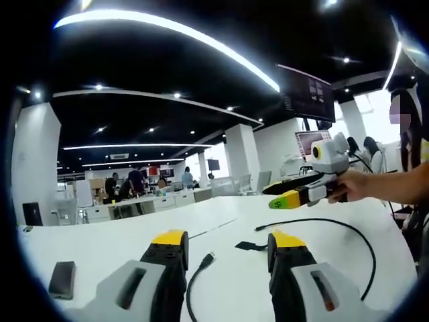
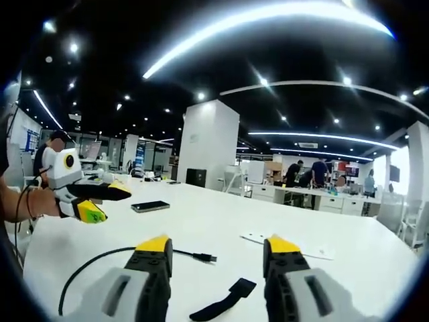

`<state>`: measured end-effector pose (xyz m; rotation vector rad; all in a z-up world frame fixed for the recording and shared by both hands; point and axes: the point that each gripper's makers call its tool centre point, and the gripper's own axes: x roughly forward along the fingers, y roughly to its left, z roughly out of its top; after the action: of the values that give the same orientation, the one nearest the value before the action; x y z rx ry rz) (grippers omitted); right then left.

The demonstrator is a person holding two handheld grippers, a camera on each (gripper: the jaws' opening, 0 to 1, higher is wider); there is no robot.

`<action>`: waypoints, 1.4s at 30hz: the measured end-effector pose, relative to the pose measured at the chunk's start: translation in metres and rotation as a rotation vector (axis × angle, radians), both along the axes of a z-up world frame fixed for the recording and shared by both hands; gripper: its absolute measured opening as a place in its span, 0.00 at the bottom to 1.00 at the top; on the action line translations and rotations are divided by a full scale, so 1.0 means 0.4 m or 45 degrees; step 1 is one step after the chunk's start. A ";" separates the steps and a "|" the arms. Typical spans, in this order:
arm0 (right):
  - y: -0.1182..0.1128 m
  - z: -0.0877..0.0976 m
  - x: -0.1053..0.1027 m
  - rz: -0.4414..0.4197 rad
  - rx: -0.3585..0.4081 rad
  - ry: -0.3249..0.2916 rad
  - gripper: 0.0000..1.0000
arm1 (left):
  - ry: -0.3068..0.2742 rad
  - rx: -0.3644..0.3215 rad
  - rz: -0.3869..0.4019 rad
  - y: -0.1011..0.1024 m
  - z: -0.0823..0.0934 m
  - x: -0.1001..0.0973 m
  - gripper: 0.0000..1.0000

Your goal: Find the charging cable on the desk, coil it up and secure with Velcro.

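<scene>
Open-plan office space stretches behind, with white pillars, strip lights on a dark ceiling and people at far desks, and in front lies a broad white counter [image 1: 221,221] on which the task's things rest. A thin black charging cable [image 1: 335,225] lies loose and uncoiled on it: in the left gripper view its plug end sits between the left tool [image 1: 224,245] jaws near the bottom, while a long loop arcs away on the right; in the right gripper view the same black charging cable [image 2: 114,258] runs from the near left to a plug just past the jaws of the right tool [image 2: 216,248]. A short black Velcro strap [image 2: 224,300] lies flat between the right jaws, apart from the cable, and shows in the left view as a small dark strip [image 1: 251,246]. A dark rectangular phone [image 2: 150,206] lies farther off on the counter. Both tools stand wide, yellow-tipped jaws parted with nothing between them. Judging from this, the work is at its start: cable found, coiling not begun. The next move likely calls for pinching one end of the cable low against the counter while the other tool gathers loops, leaving the strap within reach.
</scene>
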<state>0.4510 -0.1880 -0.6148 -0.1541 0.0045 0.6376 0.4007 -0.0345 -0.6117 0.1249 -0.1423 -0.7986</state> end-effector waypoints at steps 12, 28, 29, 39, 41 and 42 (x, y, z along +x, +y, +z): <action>0.034 0.005 0.031 0.026 0.011 0.028 0.54 | -0.008 -0.031 0.010 0.022 0.004 -0.011 0.47; 0.094 -0.011 0.079 0.080 -0.028 0.050 0.54 | 0.001 -0.045 0.048 0.058 -0.009 -0.023 0.47; 0.095 -0.012 0.080 0.081 -0.030 0.052 0.54 | 0.002 -0.046 0.048 0.059 -0.009 -0.023 0.47; 0.109 -0.044 0.102 0.089 -0.061 0.084 0.53 | 0.005 -0.062 0.048 0.062 -0.010 -0.028 0.47; 0.114 -0.047 0.106 0.094 -0.070 0.086 0.53 | 0.007 -0.063 0.050 0.064 -0.012 -0.027 0.47; 0.119 -0.047 0.108 0.099 -0.075 0.090 0.53 | 0.009 -0.063 0.051 0.065 -0.013 -0.026 0.47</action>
<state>0.4941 -0.1402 -0.6336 -0.1893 0.0855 0.7206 0.3902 -0.0083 -0.6170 0.0784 -0.1526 -0.7546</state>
